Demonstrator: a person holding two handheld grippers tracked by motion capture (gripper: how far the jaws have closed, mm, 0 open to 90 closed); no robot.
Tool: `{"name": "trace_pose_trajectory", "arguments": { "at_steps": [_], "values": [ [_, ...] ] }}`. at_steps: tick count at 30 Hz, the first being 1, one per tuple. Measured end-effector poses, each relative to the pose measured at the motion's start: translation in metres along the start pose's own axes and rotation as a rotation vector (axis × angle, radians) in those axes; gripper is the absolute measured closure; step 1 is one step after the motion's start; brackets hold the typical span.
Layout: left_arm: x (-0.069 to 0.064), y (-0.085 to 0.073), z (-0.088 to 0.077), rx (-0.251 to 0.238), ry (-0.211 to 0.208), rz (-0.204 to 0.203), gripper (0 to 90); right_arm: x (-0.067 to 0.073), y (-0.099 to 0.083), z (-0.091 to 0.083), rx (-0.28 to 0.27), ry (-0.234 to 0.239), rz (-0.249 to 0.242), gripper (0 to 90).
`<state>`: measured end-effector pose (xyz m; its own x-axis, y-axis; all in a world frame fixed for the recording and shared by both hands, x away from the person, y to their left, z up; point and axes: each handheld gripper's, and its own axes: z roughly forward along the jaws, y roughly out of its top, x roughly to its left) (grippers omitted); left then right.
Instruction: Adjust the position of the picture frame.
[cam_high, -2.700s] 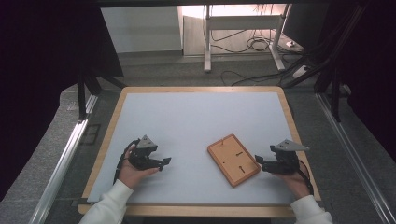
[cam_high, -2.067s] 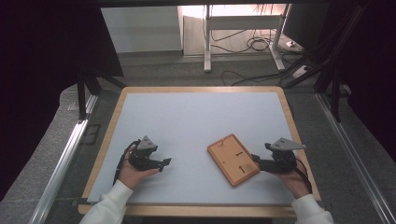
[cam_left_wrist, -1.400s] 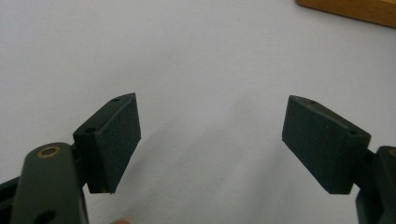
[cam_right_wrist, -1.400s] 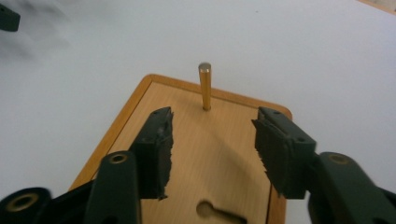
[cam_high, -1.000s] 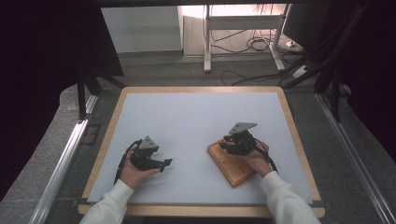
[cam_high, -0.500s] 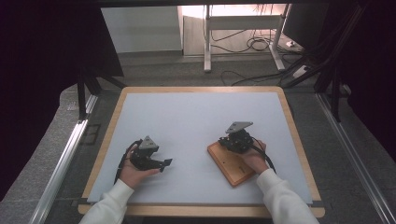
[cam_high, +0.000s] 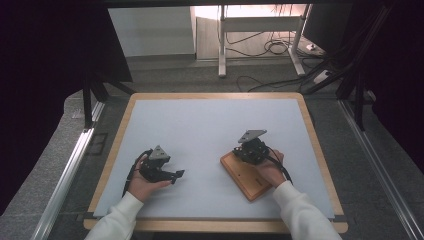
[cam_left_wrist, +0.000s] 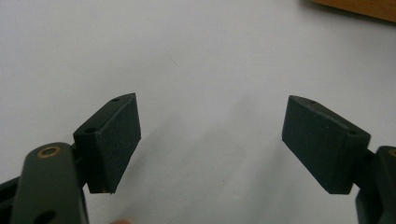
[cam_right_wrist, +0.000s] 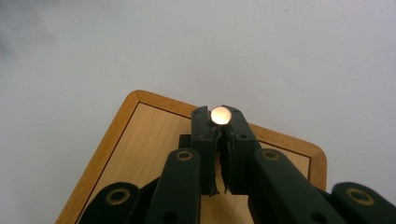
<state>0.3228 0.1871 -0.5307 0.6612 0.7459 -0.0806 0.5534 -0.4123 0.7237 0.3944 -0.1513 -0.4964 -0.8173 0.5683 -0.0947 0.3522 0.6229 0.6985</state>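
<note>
At the left of the table (cam_high: 210, 115), the left gripper (cam_high: 176, 174) rests low over the bare white surface in the person's left hand (cam_high: 142, 182), its jaws spread wide with nothing between them; in the left gripper view the two black pads (cam_left_wrist: 114, 140) frame only empty table. To the right of it, near the front edge, lies a wooden tray (cam_high: 248, 176) with a darker rim, set at an angle to the table edge. The right gripper (cam_high: 243, 152) stands over the tray's far end, jaws drawn tight together on a small round peg or knob (cam_right_wrist: 220, 115) whose pale top shows just above the pad tips in the right gripper view; whether it is fixed to the tray cannot be told. The step in hand looks like lifting or pulling this small piece. To do it well, keep the pinch firm and square, since the piece is tiny and sits at the very tips. Pull straight along its axis, not sideways. The free left gripper could press on the tray's near rim should the tray start to rise.
</note>
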Motion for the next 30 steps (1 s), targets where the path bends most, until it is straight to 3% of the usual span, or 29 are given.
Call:
{"name": "trace_pose_trajectory", "arguments": {
  "at_steps": [10, 22, 30],
  "values": [
    [0.0, 0.001, 0.0, -0.002, -0.002, 0.006, 19.6, 0.015, 0.018, 0.001, -0.037, 0.019, -0.022, 85.4],
    [0.002, 0.002, -0.002, -0.011, 0.001, 0.003, 19.6, 0.04, 0.052, 0.032, -0.064, 0.085, -0.044, 85.3],
    [0.002, 0.001, -0.003, -0.015, 0.001, -0.002, 19.6, 0.045, 0.066, 0.052, -0.063, 0.107, -0.038, 85.2]
  ]
}}
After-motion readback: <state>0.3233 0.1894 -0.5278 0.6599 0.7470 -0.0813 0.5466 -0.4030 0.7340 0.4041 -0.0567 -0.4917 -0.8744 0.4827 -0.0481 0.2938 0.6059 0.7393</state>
